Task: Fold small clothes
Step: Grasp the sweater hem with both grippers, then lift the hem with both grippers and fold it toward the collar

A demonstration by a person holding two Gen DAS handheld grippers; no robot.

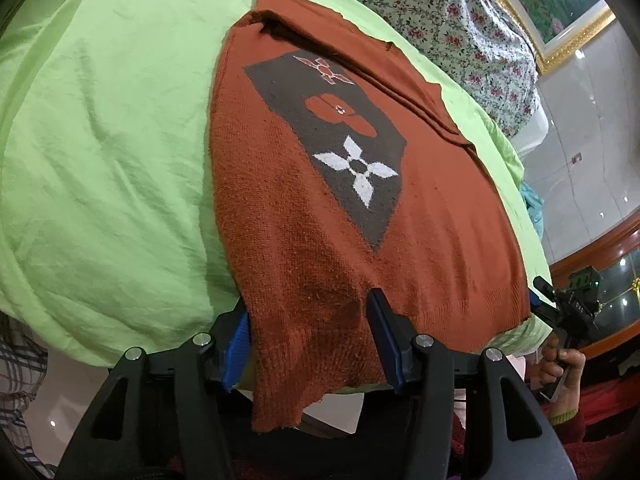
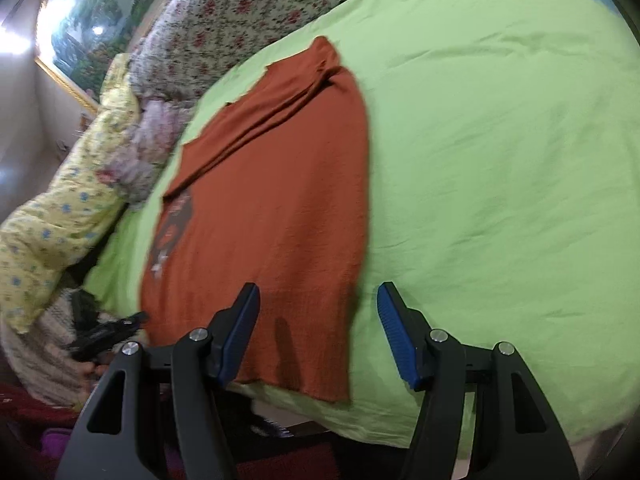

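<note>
I am in a home bedroom: before me lies a bed under a light green sheet [image 1: 100, 128], with a floral quilt [image 1: 452, 20] bunched along its far side, and a gold-framed landscape painting [image 1: 560, 4] hangs on the pale wall behind.

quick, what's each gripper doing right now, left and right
Left gripper: jaws open, straddling the near hem of the orange sweater, not clamped.
Right gripper: jaws open, holding nothing, over the sweater's hem corner.
</note>
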